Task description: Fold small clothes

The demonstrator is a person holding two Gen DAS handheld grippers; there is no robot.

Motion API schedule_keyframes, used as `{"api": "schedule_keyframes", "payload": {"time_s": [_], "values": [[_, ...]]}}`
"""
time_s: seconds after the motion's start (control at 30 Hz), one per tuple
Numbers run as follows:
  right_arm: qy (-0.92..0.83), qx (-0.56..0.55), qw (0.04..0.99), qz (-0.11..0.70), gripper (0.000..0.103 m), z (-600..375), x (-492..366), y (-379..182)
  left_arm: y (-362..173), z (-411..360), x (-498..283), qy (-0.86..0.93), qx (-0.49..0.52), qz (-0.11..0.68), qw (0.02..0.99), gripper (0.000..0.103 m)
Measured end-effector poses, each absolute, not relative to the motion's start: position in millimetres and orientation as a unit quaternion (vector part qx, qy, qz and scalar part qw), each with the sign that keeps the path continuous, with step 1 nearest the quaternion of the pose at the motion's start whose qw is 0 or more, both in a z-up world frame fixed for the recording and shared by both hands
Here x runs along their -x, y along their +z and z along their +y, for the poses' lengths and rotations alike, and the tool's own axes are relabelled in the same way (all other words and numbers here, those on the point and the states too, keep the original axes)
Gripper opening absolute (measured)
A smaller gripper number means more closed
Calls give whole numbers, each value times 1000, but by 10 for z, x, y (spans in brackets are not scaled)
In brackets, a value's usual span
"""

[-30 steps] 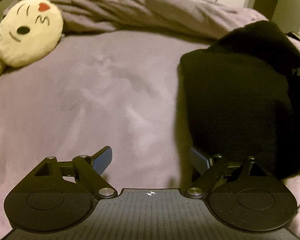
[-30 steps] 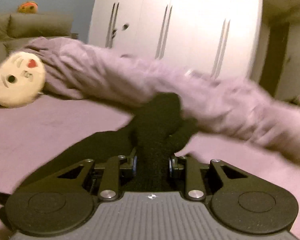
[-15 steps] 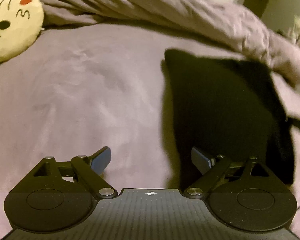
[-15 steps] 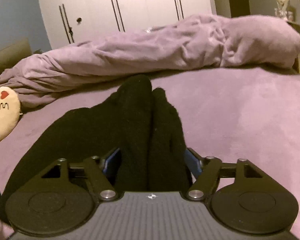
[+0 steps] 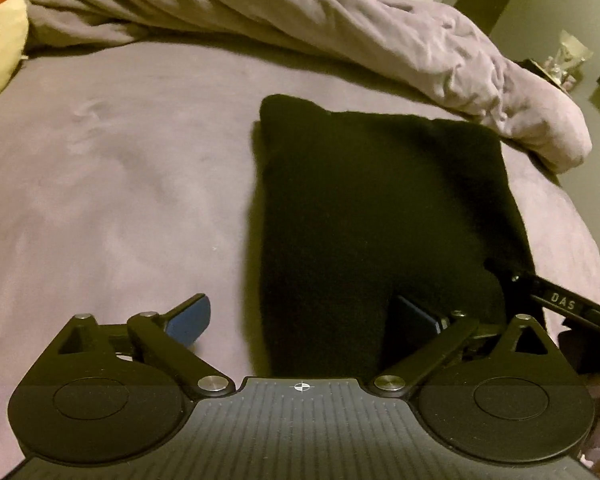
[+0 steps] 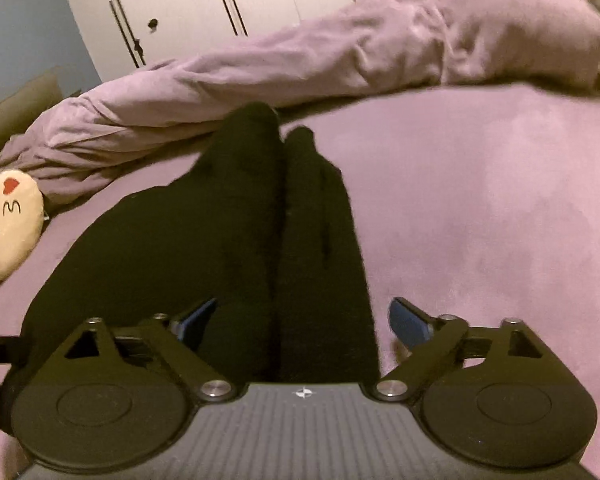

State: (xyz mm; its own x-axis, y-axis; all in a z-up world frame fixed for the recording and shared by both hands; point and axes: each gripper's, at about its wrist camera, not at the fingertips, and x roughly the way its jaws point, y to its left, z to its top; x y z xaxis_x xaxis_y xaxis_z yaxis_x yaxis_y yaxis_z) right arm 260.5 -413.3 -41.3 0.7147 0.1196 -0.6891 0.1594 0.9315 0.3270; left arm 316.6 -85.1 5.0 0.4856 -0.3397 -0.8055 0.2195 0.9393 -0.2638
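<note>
The black garment (image 5: pixel 380 208) lies flat on the bed (image 5: pixel 120 184), probably folded once. Both grippers' jaws have just been opening: the right gripper (image 6: pixel 304 320) straddles a raised fold without pressing it, and the left gripper (image 5: pixel 304 316) hangs released over the near edge.

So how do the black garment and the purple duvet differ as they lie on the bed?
The black garment lies nearly flat; the purple duvet is bunched into a long wrinkled roll. The garment sits close, between the open fingers of the right gripper; the duvet lies behind it, along the far edge. Both rest on the purple sheet.
</note>
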Motion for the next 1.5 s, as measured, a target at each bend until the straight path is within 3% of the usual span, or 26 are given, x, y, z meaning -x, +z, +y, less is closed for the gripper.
{"api": "schedule_keyframes", "payload": {"time_s": [0.23, 0.37, 0.67, 0.97, 1.13, 1.5], "values": [[39, -259, 885, 385, 97, -4304, -2691, -554, 86, -910, -3406, -168, 83, 485, 854, 102], [70, -278, 879, 381, 80, -4305, -2720, -557, 65, -1052, -3546, -179, 67, 482, 855, 102], [82, -284, 872, 391, 80, -4271, -2868, -601, -157, -1124, -3751, -166, 90, 491, 851, 98], [89, -295, 868, 389, 82, -4284, -2875, -658, -184, -1110, -3781, -167, 105, 476, 857, 80], [103, -310, 857, 399, 82, -4225, -2880, -641, -130, -992, -3732, -175, 129, 468, 857, 60], [145, -342, 844, 386, 79, -3842, -2899, -480, 9, -703, -3615, -179, 153, 449, 862, 51]]}}
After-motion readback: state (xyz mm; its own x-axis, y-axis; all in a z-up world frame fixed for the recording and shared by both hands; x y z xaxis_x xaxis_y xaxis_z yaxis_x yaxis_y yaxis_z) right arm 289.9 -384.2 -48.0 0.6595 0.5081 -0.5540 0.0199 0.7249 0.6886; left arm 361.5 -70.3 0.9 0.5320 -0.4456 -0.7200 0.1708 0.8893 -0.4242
